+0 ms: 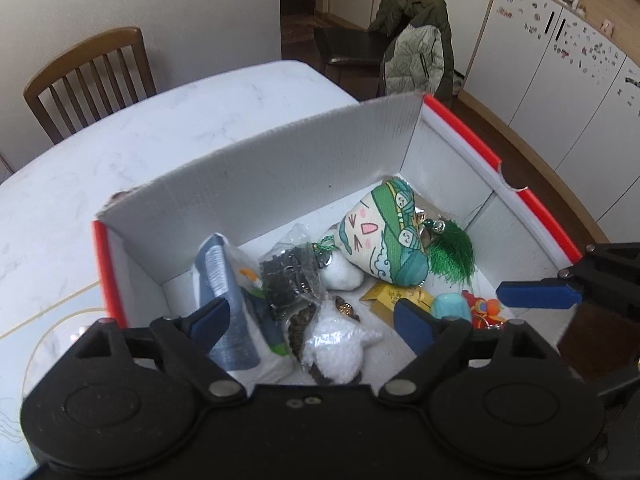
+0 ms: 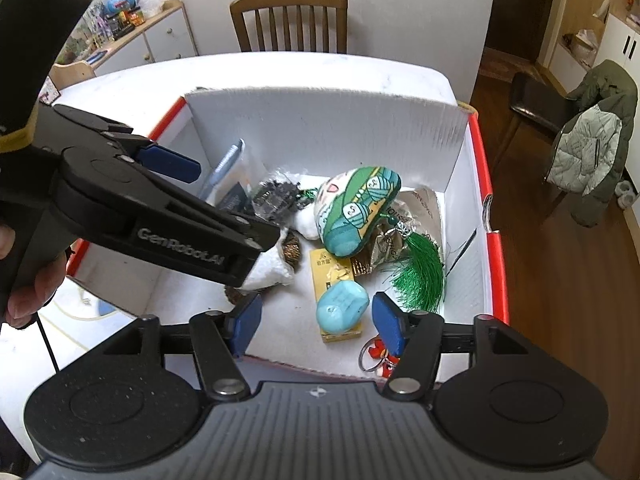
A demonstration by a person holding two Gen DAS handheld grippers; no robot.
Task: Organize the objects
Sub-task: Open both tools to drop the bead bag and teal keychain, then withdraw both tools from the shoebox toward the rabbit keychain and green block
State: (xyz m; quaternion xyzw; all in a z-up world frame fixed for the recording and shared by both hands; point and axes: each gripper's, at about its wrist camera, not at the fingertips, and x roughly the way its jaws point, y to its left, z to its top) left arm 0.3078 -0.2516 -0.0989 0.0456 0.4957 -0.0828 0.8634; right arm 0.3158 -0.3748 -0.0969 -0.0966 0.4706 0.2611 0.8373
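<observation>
A white cardboard box with red edges [image 1: 280, 168] [image 2: 328, 120] stands on the table and holds several small things. Among them are a green and white stuffed pouch [image 1: 380, 236] [image 2: 356, 208] with a green tassel [image 1: 450, 254] [image 2: 420, 276], a turquoise piece [image 1: 450, 306] [image 2: 342, 306] on a yellow carton [image 2: 332, 268], a white fluffy toy [image 1: 336, 348] [image 2: 268, 270], a bag of black bits [image 1: 288, 280] and a red key ring [image 2: 380, 354]. My left gripper [image 1: 312, 322] is open above the fluffy toy. My right gripper [image 2: 319, 322] is open over the turquoise piece, holding nothing.
The box rests on a white marble table [image 1: 200, 120]. A wooden chair [image 1: 88, 76] [image 2: 288, 20] stands behind it. A second chair draped with a green jacket [image 1: 416, 40] is on the wooden floor at right. A hand [image 2: 24, 292] holds the left gripper's handle.
</observation>
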